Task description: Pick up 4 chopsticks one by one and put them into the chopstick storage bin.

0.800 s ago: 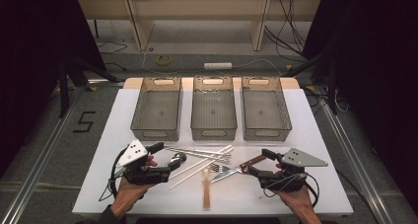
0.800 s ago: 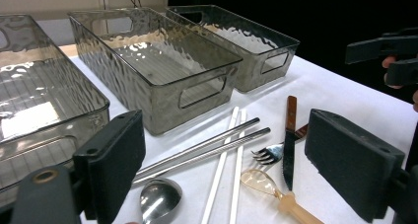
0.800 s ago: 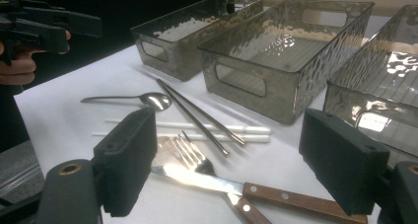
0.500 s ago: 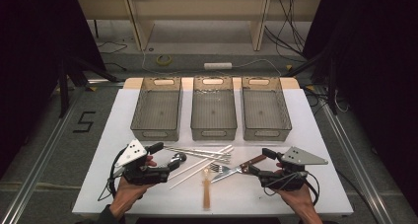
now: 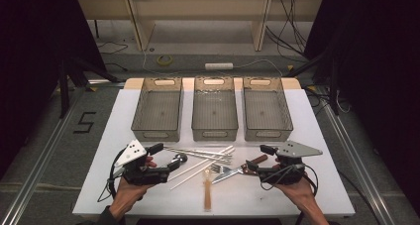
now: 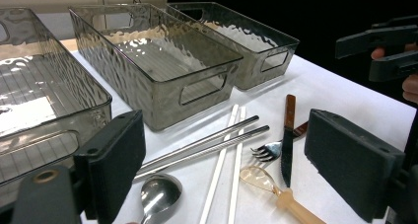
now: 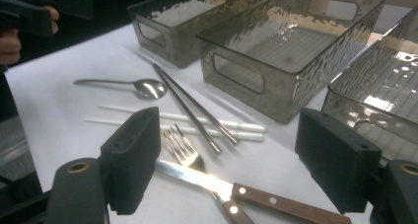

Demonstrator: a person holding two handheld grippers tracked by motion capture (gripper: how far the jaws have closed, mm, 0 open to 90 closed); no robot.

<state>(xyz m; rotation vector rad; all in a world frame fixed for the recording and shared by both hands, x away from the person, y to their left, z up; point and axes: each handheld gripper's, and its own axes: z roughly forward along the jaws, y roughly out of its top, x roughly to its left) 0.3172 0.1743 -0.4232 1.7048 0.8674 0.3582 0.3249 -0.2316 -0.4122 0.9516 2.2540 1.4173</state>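
White table (image 5: 317, 136), dark room, three empty bins (image 5: 214, 108) in a row at the far side.

High view: cutlery lies loose between the grippers. Left gripper (image 5: 174, 163) near the spoon (image 5: 181, 158), right gripper (image 5: 253, 169) at the knife (image 5: 247, 165). Both gape, holding nothing.

Left gripper view: spoon (image 6: 157, 197) lies low between the spread jaws, beside the chopsticks (image 6: 207, 146). Advise lowering square over the bowl or neck.

Right gripper view: knife (image 7: 246, 192) crosses the fork (image 7: 183, 149); grip the wooden handle only, lest the fork drag along.
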